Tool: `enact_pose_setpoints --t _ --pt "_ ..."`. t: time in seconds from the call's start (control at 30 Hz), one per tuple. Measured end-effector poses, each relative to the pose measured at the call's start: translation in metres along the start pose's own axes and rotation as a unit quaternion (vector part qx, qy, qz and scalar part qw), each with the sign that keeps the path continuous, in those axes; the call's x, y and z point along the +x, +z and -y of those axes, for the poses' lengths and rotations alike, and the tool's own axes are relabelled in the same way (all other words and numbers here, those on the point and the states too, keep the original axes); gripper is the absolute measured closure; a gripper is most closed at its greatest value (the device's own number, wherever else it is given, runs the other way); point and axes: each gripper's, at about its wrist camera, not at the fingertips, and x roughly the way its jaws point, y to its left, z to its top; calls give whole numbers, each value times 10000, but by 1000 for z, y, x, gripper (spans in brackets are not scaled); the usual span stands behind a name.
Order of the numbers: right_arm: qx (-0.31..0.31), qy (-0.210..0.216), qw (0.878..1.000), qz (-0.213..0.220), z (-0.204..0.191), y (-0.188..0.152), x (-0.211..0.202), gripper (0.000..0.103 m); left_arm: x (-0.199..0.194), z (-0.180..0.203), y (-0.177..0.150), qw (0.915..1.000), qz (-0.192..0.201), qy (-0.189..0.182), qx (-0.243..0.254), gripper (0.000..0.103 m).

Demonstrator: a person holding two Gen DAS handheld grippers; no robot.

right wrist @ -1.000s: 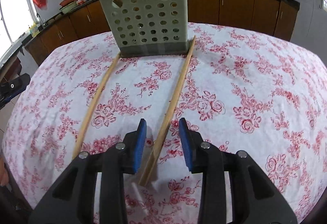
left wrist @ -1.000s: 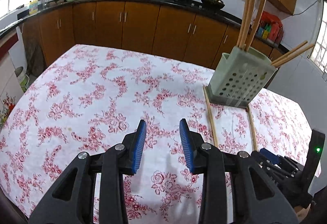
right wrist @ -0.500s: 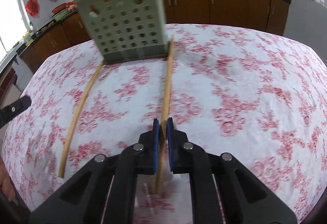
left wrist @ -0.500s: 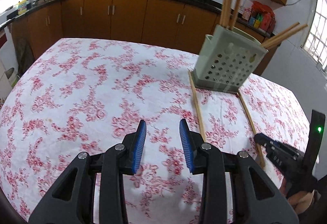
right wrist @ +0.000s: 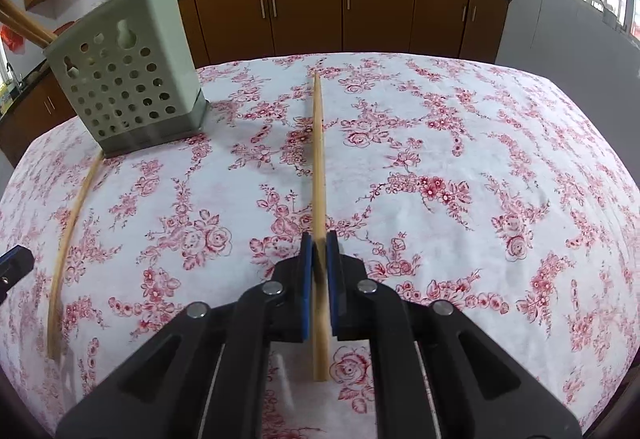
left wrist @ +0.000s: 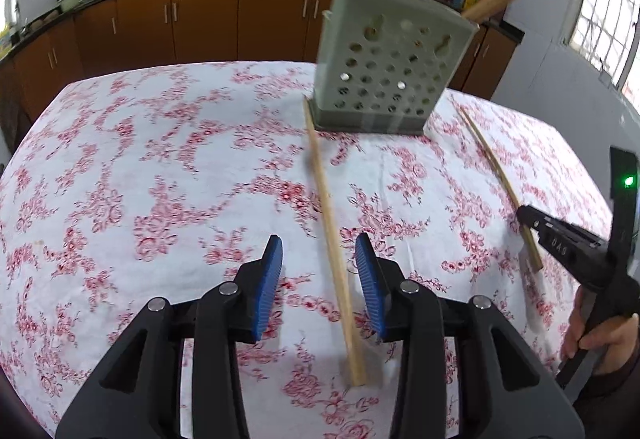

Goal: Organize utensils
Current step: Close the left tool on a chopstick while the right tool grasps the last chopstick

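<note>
Right tongs (right wrist: 319, 239): my blue pads are clamped tight on a chopstick (right wrist: 318, 159), gripping it near its thick end; the stick runs straight out toward 12 o'clock over the cloth, its thin tip well clear of the holder.
Left tongs (left wrist: 319, 259): my jaws stand partly apart and have just been widening; nothing is gripped. The other chopstick (left wrist: 330, 223) lies on the cloth between the pads, nearer the right pad, touching neither.
That chopstick: it runs from about 6 o'clock, just past my pads, up to the holder's near left corner at 12 o'clock.
Holder (left wrist: 390, 67): a pale green box with round holes, standing on the table at 12 to 1 o'clock from my left tongs and at 10 o'clock from my right; several chopsticks already stand in it, some leaning out over its rim.
Table (right wrist: 480, 159): covered with a white cloth printed with red roses.
My right hand (left wrist: 600, 335): seen at 3 to 4 o'clock from the left tongs, on the black handle.
</note>
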Motion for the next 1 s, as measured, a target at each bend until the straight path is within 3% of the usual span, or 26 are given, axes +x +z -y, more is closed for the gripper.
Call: enact_pose_setpoints --t 0.4,0.43,0.57,0.6,0.83,1.0 --pt "44 55 10000 -9 2 0 0 95 24 13 -6 9985 -158 463 246 63" --pt "44 55 10000 -9 2 0 0 95 26 13 -6 9982 -175 520 241 65" --pt "41 53 10000 -9 3 0 0 95 26 8 -6 9971 -114 716 231 93" --pt "40 58 10000 -9 3 0 0 95 26 5 -5 9971 -112 729 191 95" --pt "-112 184 9998 -19 -4 0 2 95 28 -43 8 9935 -115 1106 -246 95" --pt "-147 232 9996 -26 -5 0 2 95 30 -67 15 9945 -95 966 -385 95"
